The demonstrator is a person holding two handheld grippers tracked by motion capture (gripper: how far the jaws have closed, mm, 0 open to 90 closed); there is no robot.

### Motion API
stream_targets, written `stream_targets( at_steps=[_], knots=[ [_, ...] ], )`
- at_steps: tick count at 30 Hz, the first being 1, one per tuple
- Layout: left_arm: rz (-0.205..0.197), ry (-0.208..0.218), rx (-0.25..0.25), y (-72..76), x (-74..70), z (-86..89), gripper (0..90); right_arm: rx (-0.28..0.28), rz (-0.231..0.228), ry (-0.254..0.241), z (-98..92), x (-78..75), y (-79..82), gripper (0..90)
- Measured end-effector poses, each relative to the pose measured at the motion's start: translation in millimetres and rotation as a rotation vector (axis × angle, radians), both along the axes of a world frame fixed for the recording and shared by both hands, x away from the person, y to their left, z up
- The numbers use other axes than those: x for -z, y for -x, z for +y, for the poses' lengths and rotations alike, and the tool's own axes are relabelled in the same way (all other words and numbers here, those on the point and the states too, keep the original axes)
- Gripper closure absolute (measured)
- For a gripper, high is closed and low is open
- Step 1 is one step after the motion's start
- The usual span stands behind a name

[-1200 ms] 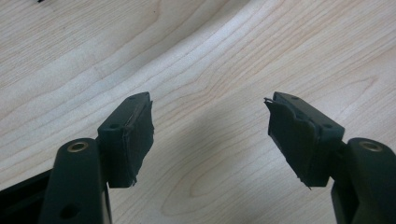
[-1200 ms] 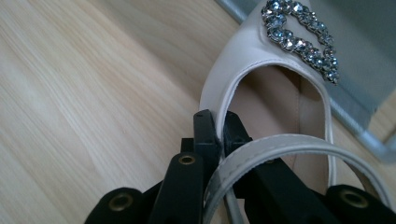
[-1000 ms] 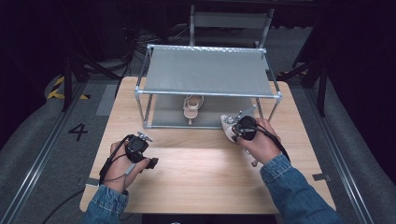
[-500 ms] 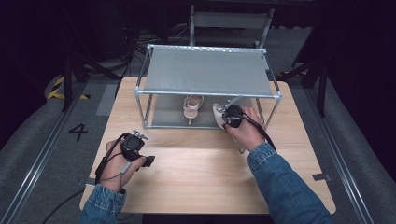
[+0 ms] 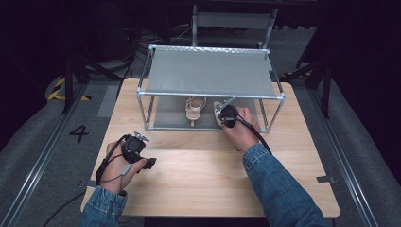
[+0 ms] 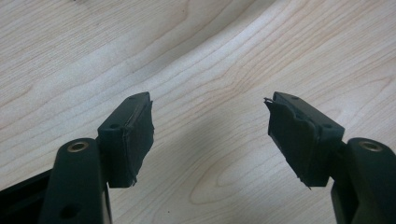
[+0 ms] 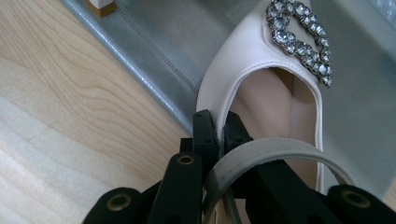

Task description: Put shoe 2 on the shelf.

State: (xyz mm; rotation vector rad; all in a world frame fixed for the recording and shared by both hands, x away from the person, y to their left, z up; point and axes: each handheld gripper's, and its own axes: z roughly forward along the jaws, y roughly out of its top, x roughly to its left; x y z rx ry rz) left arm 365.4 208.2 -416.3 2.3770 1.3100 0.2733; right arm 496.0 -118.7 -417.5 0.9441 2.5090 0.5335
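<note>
The jaws of the right gripper (image 7: 219, 133) pinch the side edge of a cream leather shoe with a rhinestone buckle (image 7: 252, 70), at the front edge of the grey metal rack (image 5: 210, 71)'s lower shelf. Its toe points into the rack, long axis front-to-back. Best to lower it flat beside the other cream shoe (image 5: 194, 108) before releasing. The left gripper (image 6: 210, 135) is wide open, empty, above the pale wooden table (image 6: 210, 56).

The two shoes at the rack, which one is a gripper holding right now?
The right-hand shoe, with the rhinestone buckle: the right gripper pinches its side edge. The other shoe stands free on the rack's lower shelf, left of it.
</note>
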Motion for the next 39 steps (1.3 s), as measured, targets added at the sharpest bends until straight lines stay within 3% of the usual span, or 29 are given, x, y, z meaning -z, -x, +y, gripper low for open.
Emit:
stream_targets(
  at_steps=[5, 9, 12, 13, 17, 29, 31, 36, 39],
  knots=[
    [-0.002, 0.006, 0.005, -0.7, -0.8, 0.8, 31.5, -0.006, -0.015, 0.017, 7.7, 0.6, -3.8, 86.6],
    [0.001, 0.003, 0.010, -2.2, -0.9, 1.0, 31.5, -0.007, 0.002, 0.025, 11.3, 3.1, -8.1, 82.9],
    [0.004, 0.005, 0.007, -3.3, 0.4, 0.3, 31.5, -0.003, -0.031, 0.012, 10.9, 4.4, -8.1, 73.3],
    [0.009, 0.006, 0.003, -3.5, 1.1, -0.4, 31.4, -0.018, -0.090, 0.011, 11.2, 2.0, -5.2, 64.3],
    [0.012, -0.002, 0.013, -5.2, 2.2, -3.0, 31.4, -0.020, -0.117, 0.026, 9.4, -3.6, 1.4, 57.7],
    [0.022, -0.006, 0.043, -17.0, 2.7, -13.2, 31.2, -0.003, -0.184, -0.092, -15.6, -36.0, 34.7, 50.3],
    [0.022, -0.001, 0.044, -20.1, 1.5, -14.9, 31.1, 0.005, -0.181, -0.118, -24.9, -42.9, 43.8, 50.3],
    [0.022, -0.006, 0.053, -24.2, 1.8, -17.2, 31.2, 0.047, -0.103, -0.182, -49.6, -49.0, 58.6, 53.4],
    [0.025, -0.005, 0.054, -24.3, 2.1, -18.6, 31.1, 0.061, -0.086, -0.202, -59.7, -49.9, 64.6, 55.8]
  ],
)
